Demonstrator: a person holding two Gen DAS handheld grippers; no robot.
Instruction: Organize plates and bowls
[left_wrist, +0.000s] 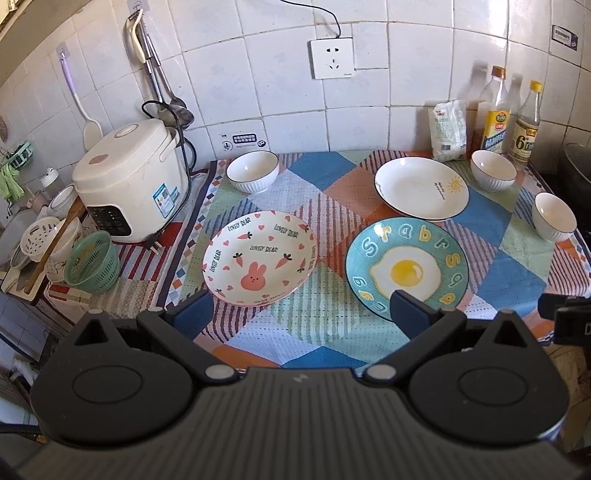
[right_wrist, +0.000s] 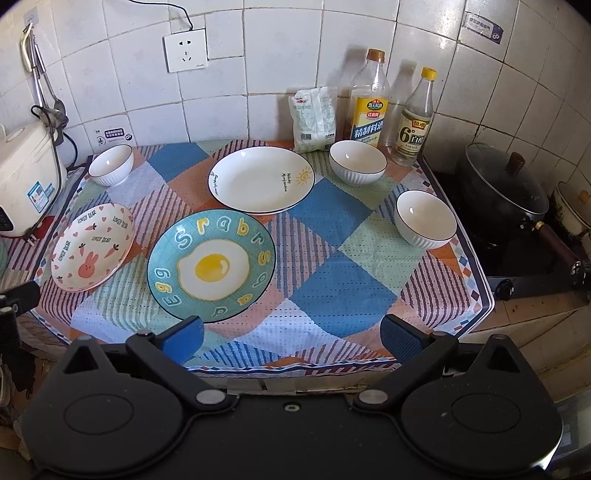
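Left wrist view: the left gripper (left_wrist: 301, 314) hangs spread and empty, the bunny plate (left_wrist: 260, 256) just ahead-left, the egg plate (left_wrist: 406, 267) ahead-right.

Right wrist view: the right gripper (right_wrist: 291, 339) gapes empty; the egg plate (right_wrist: 211, 265) lies ahead-left, the bowls (right_wrist: 424, 218) far right.

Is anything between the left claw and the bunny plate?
Nothing visible. The left claw is open, with bare cloth between it and the bunny plate. The egg plate sits off to the right.
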